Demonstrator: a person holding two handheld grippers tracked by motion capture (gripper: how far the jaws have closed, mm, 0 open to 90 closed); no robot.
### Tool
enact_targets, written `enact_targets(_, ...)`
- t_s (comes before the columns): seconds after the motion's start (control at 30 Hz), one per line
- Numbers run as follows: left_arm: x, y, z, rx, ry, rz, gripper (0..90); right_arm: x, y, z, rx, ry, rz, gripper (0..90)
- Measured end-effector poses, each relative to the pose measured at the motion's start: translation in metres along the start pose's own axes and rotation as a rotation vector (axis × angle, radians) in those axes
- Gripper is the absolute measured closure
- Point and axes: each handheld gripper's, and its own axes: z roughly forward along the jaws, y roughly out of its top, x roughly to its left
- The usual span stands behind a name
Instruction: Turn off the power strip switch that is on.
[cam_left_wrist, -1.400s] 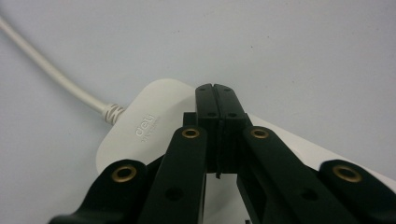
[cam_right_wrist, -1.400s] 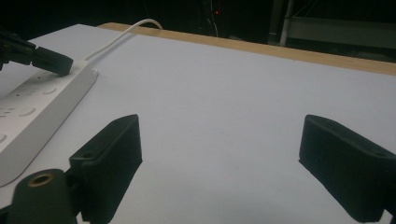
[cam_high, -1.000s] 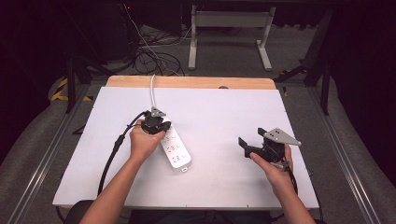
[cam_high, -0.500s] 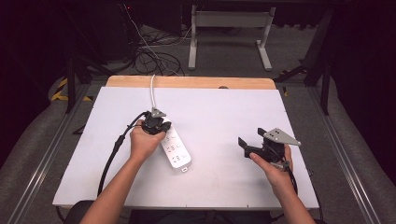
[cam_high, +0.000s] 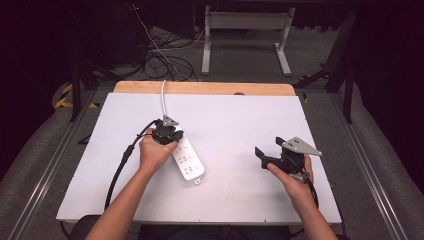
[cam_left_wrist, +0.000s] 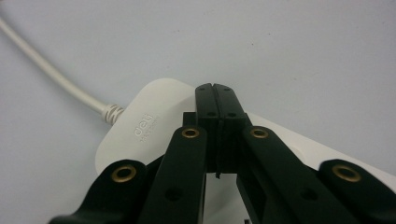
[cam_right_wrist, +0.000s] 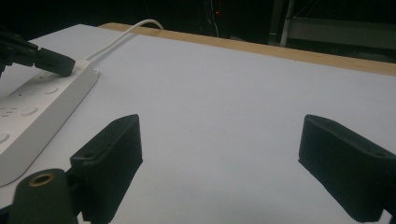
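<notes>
High view: left hand-held gripper, jaws pressed together, rests on power strip; right hand-held gripper spread, well apart.

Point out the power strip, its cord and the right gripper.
power strip (cam_high: 188, 161), high view, middle of its socket face
cord (cam_high: 163, 97), high view, mid-length on the table
right gripper (cam_right_wrist: 219, 158), right gripper view, midway between its open jaws

rm dark | grey floor | cables on floor | metal stand behind table

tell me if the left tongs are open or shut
Shut: in the left gripper view the left tongs have both jaws pressed together with nothing between them, above the power strip.
</notes>
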Motion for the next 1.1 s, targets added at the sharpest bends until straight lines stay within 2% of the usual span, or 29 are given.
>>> enact_targets(0.13,-0.0003,0.0008,-0.0002,0.008,-0.005,0.000,90.0,0.0004,-0.0001,0.0004,0.000,0.003,0.000,14.1)
enact_targets(0.23,-0.0022,0.0015,-0.0003,0.014,0.009,0.019,90.0,0.0002,-0.0001,0.0006,0.001,0.004,0.000,14.1)
enact_targets(0.33,-0.0036,0.0021,-0.0003,0.019,0.015,0.022,90.0,0.0006,-0.0001,0.0011,0.002,0.003,0.006,14.1)
enact_targets(0.5,-0.0031,0.0024,-0.0009,0.023,0.007,0.014,90.0,0.0014,0.0000,0.0012,0.003,0.004,0.000,14.2)
enact_targets(0.73,-0.0015,0.0039,-0.0033,0.018,0.012,0.024,90.0,0.0014,0.0000,0.0016,0.005,0.008,-0.002,14.2)
enact_targets(0.8,-0.0010,0.0034,-0.0033,0.017,0.001,0.014,90.0,0.0014,0.0001,0.0019,0.005,0.008,-0.002,14.2)
enact_targets(1.1,-0.0015,0.0032,-0.0032,0.018,0.015,0.025,90.0,0.0019,0.0004,0.0017,0.002,0.008,0.002,14.3)
